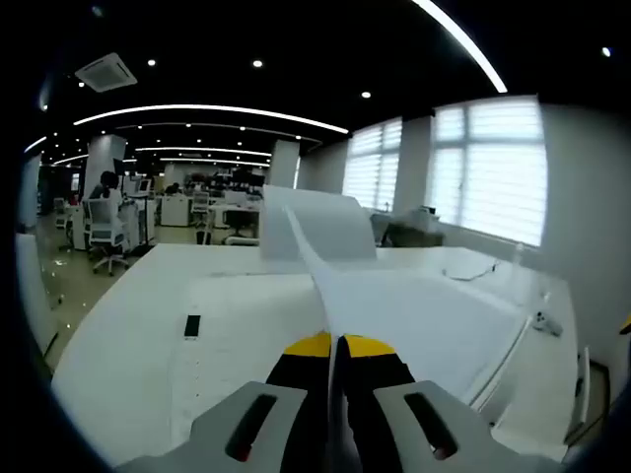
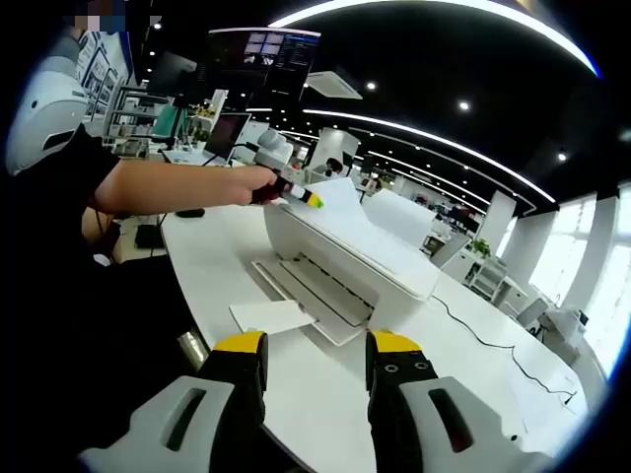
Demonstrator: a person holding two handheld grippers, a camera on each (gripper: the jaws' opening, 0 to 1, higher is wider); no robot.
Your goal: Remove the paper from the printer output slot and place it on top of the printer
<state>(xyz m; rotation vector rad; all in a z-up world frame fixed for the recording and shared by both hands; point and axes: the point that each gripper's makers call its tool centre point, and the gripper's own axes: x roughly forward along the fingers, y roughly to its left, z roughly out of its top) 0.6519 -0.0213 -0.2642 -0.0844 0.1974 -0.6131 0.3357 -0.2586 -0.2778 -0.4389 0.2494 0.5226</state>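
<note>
The white printer (image 2: 345, 251) stands on a white table (image 2: 207, 256), its output tray facing my right gripper. My left gripper (image 1: 335, 345) is shut on the edge of a white paper sheet (image 1: 414, 310), which reaches forward over the printer's top (image 1: 237, 315). In the right gripper view the left gripper (image 2: 301, 195) holds that paper (image 2: 340, 197) above the printer's near corner, with a person's arm (image 2: 168, 185) behind it. A second sheet (image 2: 271, 315) lies at the output tray. My right gripper (image 2: 315, 355) is open and holds nothing, in front of the printer.
White paper (image 2: 399, 217) stands upright in the printer's rear feed. A small black panel or phone (image 1: 192, 325) lies to the left. A cable (image 2: 493, 340) runs across the table to the right. Office chairs (image 1: 104, 232), desks and monitors (image 2: 227, 133) stand behind.
</note>
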